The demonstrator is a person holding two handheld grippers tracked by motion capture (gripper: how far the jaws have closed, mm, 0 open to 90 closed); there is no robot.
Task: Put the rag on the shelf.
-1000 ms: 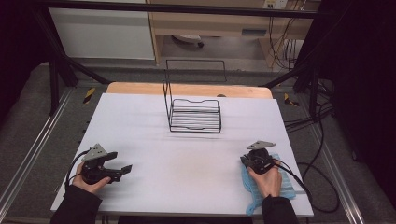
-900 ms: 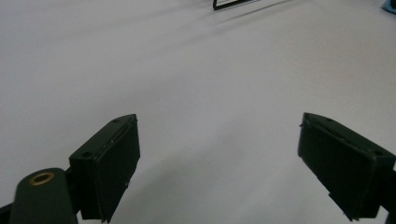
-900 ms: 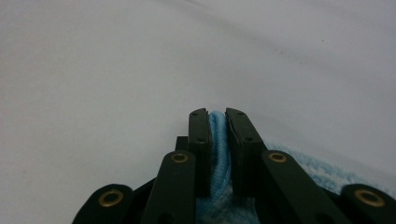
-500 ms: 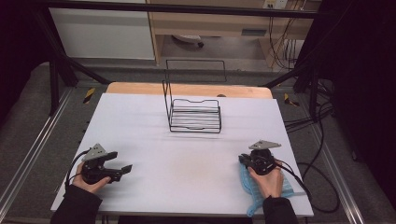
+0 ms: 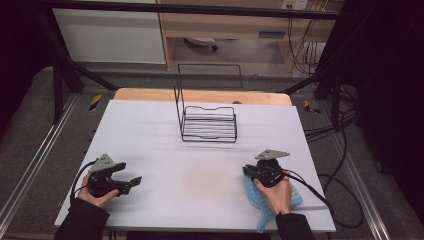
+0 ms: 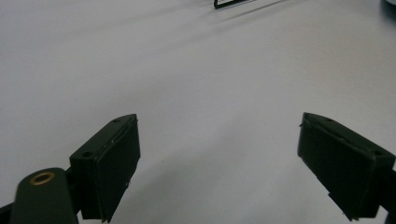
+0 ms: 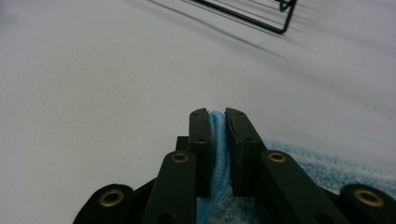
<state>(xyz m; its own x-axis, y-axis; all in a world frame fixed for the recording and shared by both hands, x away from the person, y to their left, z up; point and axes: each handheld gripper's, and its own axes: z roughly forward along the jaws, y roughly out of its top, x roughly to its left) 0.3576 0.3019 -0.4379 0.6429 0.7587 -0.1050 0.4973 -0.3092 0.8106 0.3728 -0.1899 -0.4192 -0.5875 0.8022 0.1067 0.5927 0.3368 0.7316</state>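
Cloth, pale blue and fluffy, sits at about five o'clock on the white bench, right at the near edge, and the right claw has it pinched. In the right gripper view the two black jaws stand nearly together with a thin fold of blue squeezed between the pads. From the high view the right claw points toward nine o'clock, the person's hand wrapped over the gripper body and most of the cloth trailing under the wrist.

Over at seven o'clock the left claw rests low by the bench with its jaws spread wide and nothing between them; the left gripper view has the left claw looking at bare white surface.

Up at twelve o'clock stands the black wire rack, well apart from both hands.

Now the risk. That grip looks to be on an edge fold only, though the view along the jaws is too tight to say how deep it bites. Pull fast and the fold may slide out. Part of the cloth seems to hang past the bench edge, so a slip could send it to the floor. Drag low, and it could bunch on the surface.
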